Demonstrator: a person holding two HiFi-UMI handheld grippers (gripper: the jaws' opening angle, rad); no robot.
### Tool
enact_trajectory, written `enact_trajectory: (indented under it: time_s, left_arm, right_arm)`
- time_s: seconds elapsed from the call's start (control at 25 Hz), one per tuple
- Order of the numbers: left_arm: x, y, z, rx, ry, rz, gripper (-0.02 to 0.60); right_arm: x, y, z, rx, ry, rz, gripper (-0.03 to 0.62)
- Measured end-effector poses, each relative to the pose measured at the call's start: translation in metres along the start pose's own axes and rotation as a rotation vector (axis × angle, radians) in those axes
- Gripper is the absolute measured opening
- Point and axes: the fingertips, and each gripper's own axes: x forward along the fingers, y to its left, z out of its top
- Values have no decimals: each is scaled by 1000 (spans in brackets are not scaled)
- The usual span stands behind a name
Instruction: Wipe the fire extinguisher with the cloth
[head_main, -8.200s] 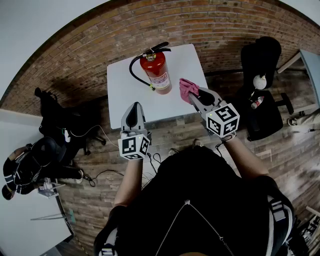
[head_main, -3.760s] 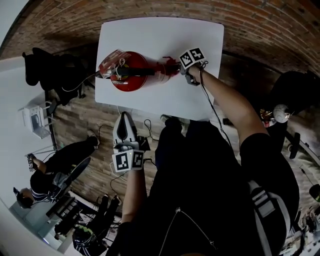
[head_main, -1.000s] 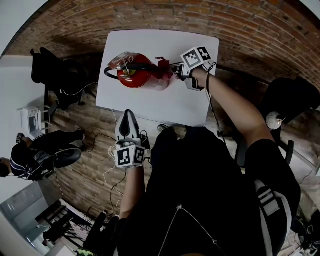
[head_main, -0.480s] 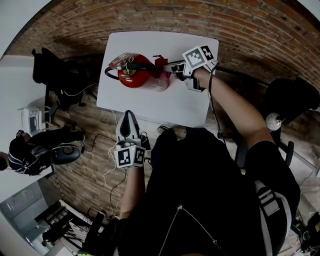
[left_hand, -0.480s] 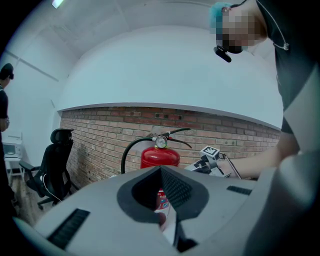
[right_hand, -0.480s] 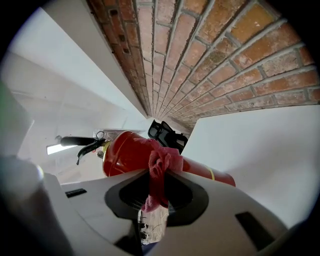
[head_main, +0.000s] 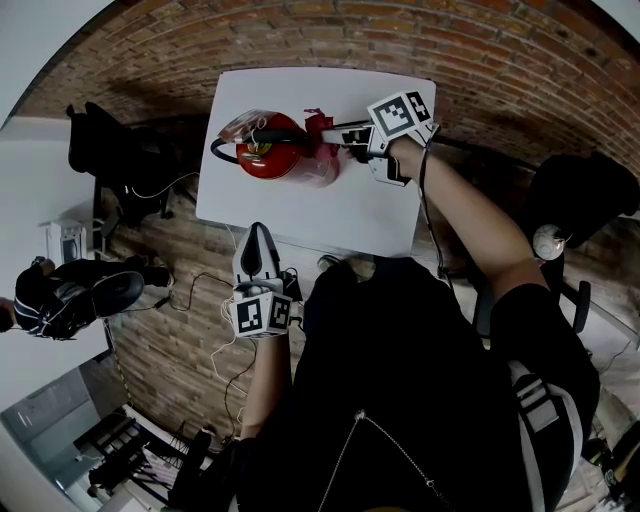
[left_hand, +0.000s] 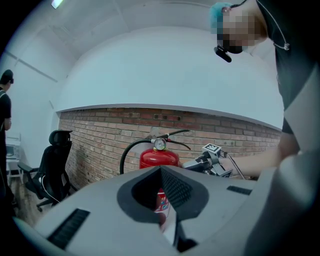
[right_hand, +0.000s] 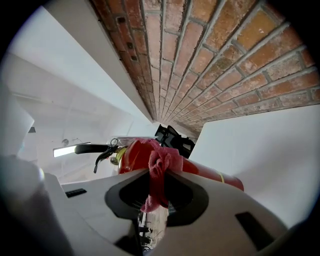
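The right gripper (right_hand: 159, 173) has its jaws clamped on a bunched pink cloth (right_hand: 161, 159), pressing it against the side of the red fire extinguisher (head_main: 268, 152), near its top. The extinguisher stands upright on the white table (head_main: 350, 212). The left gripper (left_hand: 161, 170) is held low, off the table's near edge, its jaws closed together on nothing

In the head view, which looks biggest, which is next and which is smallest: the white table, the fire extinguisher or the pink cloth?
1. White table
2. Fire extinguisher
3. Pink cloth, bunched in the right gripper, so only part of it shows.
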Motion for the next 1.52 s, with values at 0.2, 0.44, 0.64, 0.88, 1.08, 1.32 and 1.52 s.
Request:
enact_trajectory:
  time_s: [0.2, 0.44, 0.64, 0.88, 1.08, 1.32, 1.52]
  left_arm:
    - [1, 1, 1, -5, -1, -2, 8]
    - [3, 2, 1, -1, 1, -5, 8]
    - [3, 3, 1, 1, 0, -8, 8]
    - [4, 3, 3, -1, -4, -10, 8]
    - [3, 1, 2, 1, -1, -15, 8]
    - [5, -1, 1, 3, 1, -19, 8]
    - [8, -2, 1, 2, 10, -22, 8]
  right_arm:
    - [-3, 13, 7, -12, -19, 28, 92]
    - [-6, 26, 13, -8, -32, 66, 92]
    - [-9, 38, 17, -12, -38, 109, 92]
    - [-11, 50, 21, -11, -48, 154, 92]
    - [-15, 63, 24, -7, -59, 198, 92]
    - [-20, 74, 27, 29, -96, 260, 92]
    - [-36, 64, 34, 79, -178, 297, 92]
